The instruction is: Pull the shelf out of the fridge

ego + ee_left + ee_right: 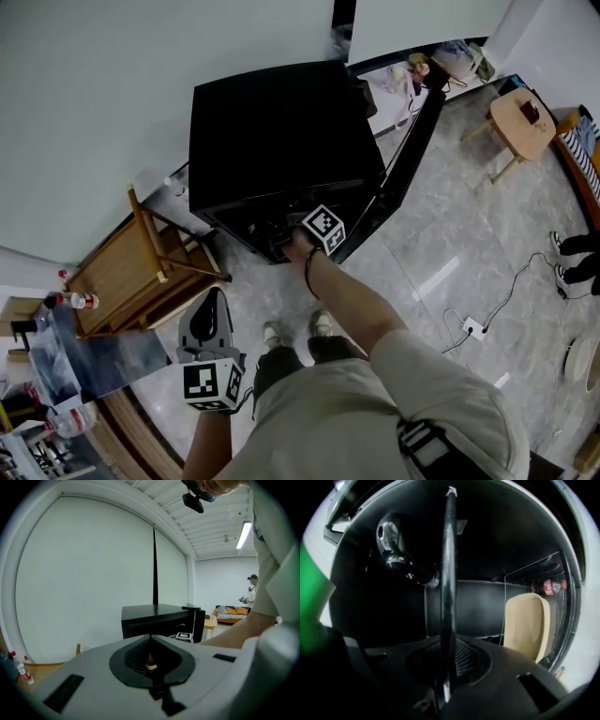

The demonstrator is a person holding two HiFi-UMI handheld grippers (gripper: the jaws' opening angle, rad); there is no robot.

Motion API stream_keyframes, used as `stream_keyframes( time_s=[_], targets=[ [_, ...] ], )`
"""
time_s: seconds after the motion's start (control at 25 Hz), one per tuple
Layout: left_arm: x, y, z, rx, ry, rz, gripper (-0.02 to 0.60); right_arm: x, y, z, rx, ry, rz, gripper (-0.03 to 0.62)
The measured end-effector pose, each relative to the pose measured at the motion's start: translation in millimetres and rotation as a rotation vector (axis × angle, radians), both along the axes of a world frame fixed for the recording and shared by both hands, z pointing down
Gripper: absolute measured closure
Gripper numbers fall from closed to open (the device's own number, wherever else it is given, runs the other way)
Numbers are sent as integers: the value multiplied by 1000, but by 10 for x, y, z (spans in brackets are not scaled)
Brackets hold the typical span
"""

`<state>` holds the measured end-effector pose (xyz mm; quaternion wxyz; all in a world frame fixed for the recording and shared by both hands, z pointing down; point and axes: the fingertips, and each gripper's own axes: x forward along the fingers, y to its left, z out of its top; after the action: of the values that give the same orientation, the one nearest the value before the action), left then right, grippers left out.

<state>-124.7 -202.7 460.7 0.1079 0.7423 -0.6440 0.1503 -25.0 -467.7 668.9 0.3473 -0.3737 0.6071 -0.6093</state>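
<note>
Black fridge (281,131) stands on the floor, door open; right gripper (305,234) reaches into its front opening, left gripper (214,305) hangs back. Left gripper view — jaws together, nothing between. Right gripper view — jaws clamped on the shelf (449,564) at its front edge, inside the fridge.

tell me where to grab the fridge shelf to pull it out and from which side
Grip the shelf by its thin front edge, coming straight in through the open front of the fridge. It is flat and slim, its edge facing the opening, narrow enough for the jaws. The right gripper is shut on that edge, which looks workable.
</note>
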Motion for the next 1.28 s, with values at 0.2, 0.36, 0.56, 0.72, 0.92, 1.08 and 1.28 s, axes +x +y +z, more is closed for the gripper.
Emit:
stream_keyframes(
  time_s=[0.2, 0.36, 0.56, 0.72, 0.92, 1.08, 1.28],
  targets=[
    [-12, -3, -42, 5, 4, 15, 574, 24, 121, -14, -14, 0, -1, 589],
    [-30, 17, -83, 6, 4, 28, 574, 40, 254, -18, -25, 1, -2, 589],
    [-46, 21, -144, 13, 2, 50, 574, 74, 367, 1, -33, 6, -1, 589],
    [-87, -4, -160, 13, 7, 59, 574, 85, 445, 1, -36, 9, -2, 589],
    [-95, -55, -208, 23, 12, 85, 574, 115, 533, 1, -40, 8, 8, 589],
    [-112, -83, -220, 25, 18, 106, 574, 128, 635, -10, -47, 14, 8, 589],
    [-151, -105, -246, 28, 20, 135, 574, 153, 755, -18, -47, 20, 1, 589]
  ],
)
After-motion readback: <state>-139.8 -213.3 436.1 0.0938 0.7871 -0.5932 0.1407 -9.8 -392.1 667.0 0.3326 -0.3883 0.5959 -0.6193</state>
